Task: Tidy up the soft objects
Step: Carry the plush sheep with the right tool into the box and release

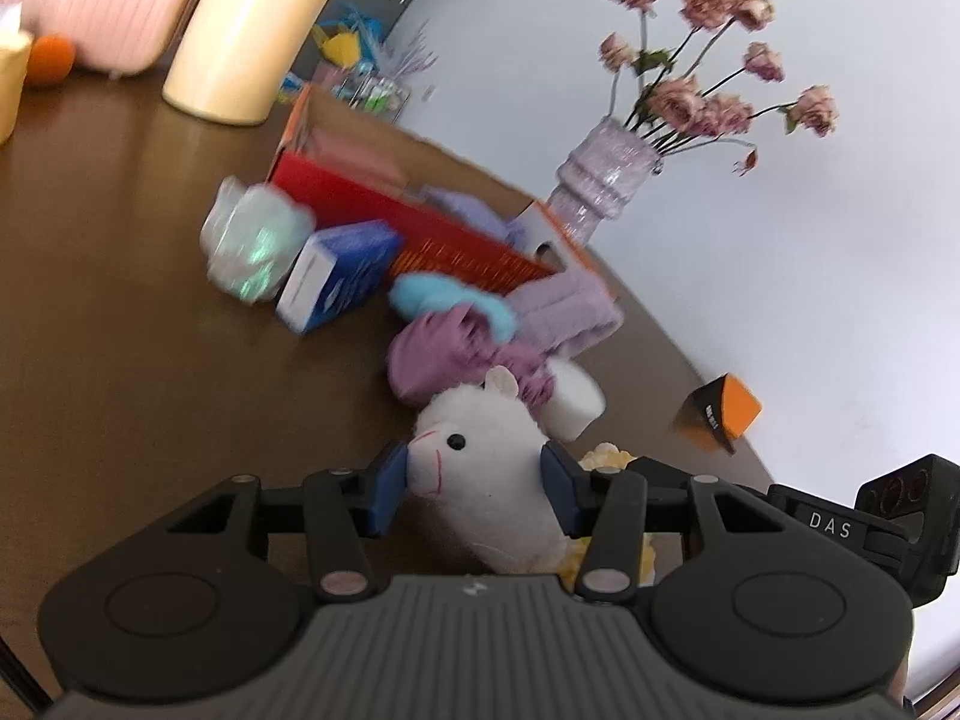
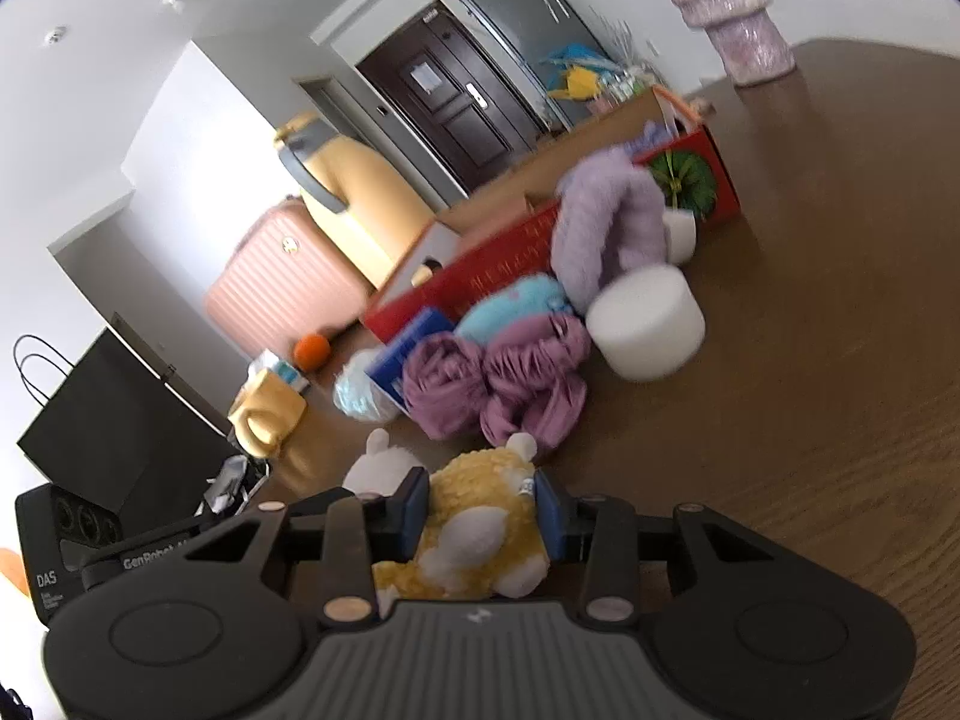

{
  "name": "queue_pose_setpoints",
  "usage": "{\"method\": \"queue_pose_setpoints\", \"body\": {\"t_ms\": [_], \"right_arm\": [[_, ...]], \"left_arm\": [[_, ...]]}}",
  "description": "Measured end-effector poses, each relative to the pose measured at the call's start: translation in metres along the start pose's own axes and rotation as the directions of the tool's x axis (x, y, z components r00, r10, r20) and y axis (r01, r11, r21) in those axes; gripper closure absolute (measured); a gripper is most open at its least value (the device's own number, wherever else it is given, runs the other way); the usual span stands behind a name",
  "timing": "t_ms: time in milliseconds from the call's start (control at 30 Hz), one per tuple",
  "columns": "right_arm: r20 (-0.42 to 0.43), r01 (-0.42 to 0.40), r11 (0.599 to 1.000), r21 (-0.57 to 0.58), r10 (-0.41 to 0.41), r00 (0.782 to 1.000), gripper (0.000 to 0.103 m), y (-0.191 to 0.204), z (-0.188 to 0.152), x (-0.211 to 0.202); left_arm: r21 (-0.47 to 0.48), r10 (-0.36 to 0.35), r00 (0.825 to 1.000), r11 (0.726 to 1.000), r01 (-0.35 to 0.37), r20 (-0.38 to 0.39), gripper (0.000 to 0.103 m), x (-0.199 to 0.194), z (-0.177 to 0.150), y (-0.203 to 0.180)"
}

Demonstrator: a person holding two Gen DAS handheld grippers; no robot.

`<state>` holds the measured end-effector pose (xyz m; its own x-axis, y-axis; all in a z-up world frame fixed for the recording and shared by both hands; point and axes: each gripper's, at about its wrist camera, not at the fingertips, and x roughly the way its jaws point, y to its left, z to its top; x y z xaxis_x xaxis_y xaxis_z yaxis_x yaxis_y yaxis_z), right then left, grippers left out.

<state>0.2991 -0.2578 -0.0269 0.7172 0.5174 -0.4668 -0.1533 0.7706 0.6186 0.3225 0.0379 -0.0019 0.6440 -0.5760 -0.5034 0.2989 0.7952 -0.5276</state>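
A plush alpaca's white head [image 1: 480, 450] sits between the blue pads of my left gripper [image 1: 474, 480], which is shut on it. In the right wrist view my right gripper [image 2: 480, 504] is shut on a yellow woolly plush body with white patches [image 2: 480, 516]. A white eared plush part [image 2: 375, 468] shows just left of it; I cannot tell whether both are one toy. Beyond them lie a crumpled purple cloth [image 1: 438, 354], a light blue plush [image 1: 450, 300], a lavender fuzzy item [image 1: 564, 306] and a white foam cylinder [image 2: 648, 324], all in front of an open red box [image 1: 420, 222].
All of this stands on a brown wooden table [image 1: 150, 330]. A blue-and-white carton [image 1: 336, 276] and a plastic-wrapped bundle [image 1: 252, 240] lie left of the box. A vase of dried roses [image 1: 600, 180] stands at the table's far edge, an orange-and-black cube [image 1: 720, 411] near the right rim.
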Motion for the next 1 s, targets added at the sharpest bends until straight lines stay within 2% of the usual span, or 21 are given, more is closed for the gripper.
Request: {"method": "queue_pose_setpoints", "body": {"t_ms": [167,367,500,633,800,900,1000], "right_arm": [[0.048,-0.022,0.999,-0.022,0.023,0.999,0.066,0.008,0.020,-0.010],[0.109,-0.041,0.994,-0.098,0.052,0.993,0.066,0.027,0.073,-0.005],[0.132,-0.059,0.991,-0.122,0.075,0.988,0.066,0.035,0.122,0.020],[0.119,-0.077,0.995,-0.069,0.085,0.989,0.066,0.030,0.167,0.063],[0.076,-0.051,0.998,-0.021,0.052,0.996,0.066,0.022,0.197,0.123],[0.035,-0.016,1.000,-0.007,0.016,0.999,0.066,0.015,0.196,0.159],[-0.020,0.005,1.000,0.005,-0.005,1.000,0.063,0.010,0.188,0.186]], "left_arm": [[0.043,-0.018,0.999,0.999,0.016,0.049,0.054,-0.001,0.035,-0.014],[0.076,-0.009,0.994,0.997,0.000,0.109,0.054,0.017,0.107,-0.024],[0.082,0.040,0.992,0.995,-0.050,0.119,0.054,0.047,0.161,-0.019],[0.044,0.068,0.994,0.996,-0.072,0.081,0.054,0.088,0.205,0.006],[0.017,0.148,0.989,0.989,-0.148,0.019,0.055,0.140,0.228,0.040],[0.006,0.212,0.977,0.977,-0.212,-0.025,0.054,0.161,0.228,0.057],[0.038,0.268,0.963,0.963,-0.267,-0.037,0.050,0.168,0.222,0.066]]}}
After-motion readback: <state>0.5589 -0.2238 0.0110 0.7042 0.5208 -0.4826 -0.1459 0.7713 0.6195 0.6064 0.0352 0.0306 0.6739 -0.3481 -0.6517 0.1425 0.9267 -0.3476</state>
